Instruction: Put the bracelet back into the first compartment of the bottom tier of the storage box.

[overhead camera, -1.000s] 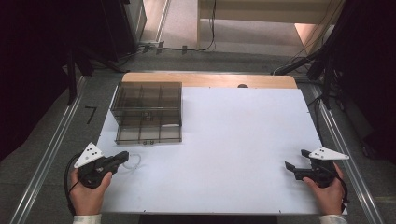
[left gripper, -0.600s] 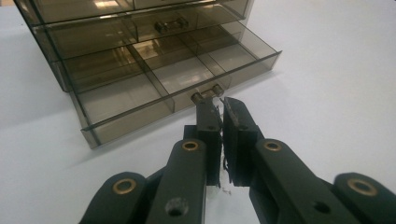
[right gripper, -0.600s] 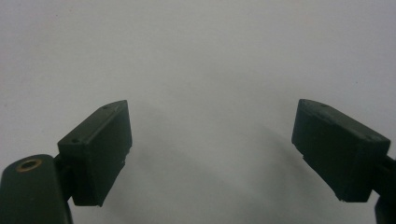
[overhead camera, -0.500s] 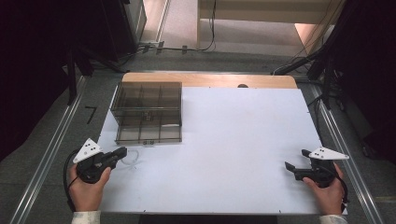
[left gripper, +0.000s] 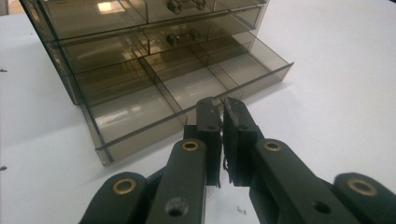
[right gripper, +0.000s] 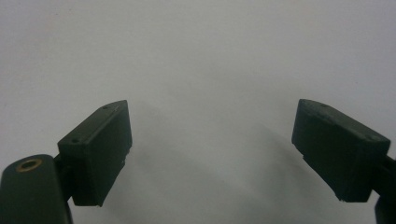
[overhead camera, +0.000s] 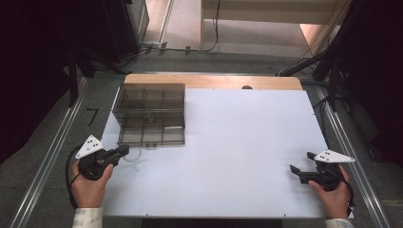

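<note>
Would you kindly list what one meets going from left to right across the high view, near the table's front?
Left gripper, shut, just in front of the smoky clear drawer box → bare white table → right gripper, jaws open.

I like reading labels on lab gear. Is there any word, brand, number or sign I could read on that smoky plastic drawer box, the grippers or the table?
None readable: no print shows on the drawer box, either gripper or the white table.
</note>
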The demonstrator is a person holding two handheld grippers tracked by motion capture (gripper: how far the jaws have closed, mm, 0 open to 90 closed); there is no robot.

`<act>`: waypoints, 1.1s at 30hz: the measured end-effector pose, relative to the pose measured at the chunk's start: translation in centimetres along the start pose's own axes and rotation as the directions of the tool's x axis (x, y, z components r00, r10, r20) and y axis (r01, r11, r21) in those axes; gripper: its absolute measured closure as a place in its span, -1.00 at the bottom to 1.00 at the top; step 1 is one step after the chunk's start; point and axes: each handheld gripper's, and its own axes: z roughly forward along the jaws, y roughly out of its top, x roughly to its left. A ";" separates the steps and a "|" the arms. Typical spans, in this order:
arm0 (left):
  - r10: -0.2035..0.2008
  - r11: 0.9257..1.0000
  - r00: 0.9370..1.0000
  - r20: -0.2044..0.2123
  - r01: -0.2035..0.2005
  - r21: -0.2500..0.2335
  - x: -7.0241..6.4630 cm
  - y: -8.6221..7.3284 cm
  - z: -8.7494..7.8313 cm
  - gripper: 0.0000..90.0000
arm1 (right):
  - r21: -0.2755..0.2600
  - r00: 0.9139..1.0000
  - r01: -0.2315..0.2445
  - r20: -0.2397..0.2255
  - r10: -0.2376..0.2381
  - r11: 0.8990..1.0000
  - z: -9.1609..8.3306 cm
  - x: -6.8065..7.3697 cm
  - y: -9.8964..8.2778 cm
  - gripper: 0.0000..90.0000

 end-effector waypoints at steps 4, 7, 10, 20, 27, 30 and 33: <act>-0.002 1.000 1.000 -0.007 0.002 -0.004 0.3 0.4 0.0 0.92 | 0.000 1.000 0.000 0.001 0.000 1.000 0.0 0.0 0.0 -0.75; -0.003 1.000 1.000 -0.011 0.003 -0.011 0.6 0.9 -0.2 0.92 | 0.000 1.000 0.000 0.000 0.000 1.000 0.0 0.0 0.0 -0.76; -0.004 1.000 1.000 -0.018 0.004 -0.019 1.0 1.3 -0.3 0.92 | 0.000 1.000 0.001 0.000 -0.001 1.000 0.0 0.0 0.0 -0.76; -0.011 0.999 1.000 -0.024 0.010 -0.046 1.7 2.5 -0.3 0.92 | -0.001 1.000 -0.001 0.002 0.001 1.000 0.0 0.0 0.0 -0.78; -0.017 0.998 0.999 -0.036 0.015 -0.055 2.2 3.1 -0.2 0.92 | -0.002 1.000 -0.001 0.001 0.001 1.000 0.0 0.0 0.0 -0.78; -0.017 0.998 0.999 -0.042 0.014 -0.058 2.3 3.4 -0.2 0.92 | -0.002 1.000 -0.001 0.001 0.001 1.000 -0.1 0.0 0.0 -0.78; -0.018 0.998 0.999 -0.045 0.016 -0.060 2.5 3.6 -0.1 0.92 | -0.002 1.000 -0.002 0.001 0.002 1.000 0.0 0.0 0.0 -0.78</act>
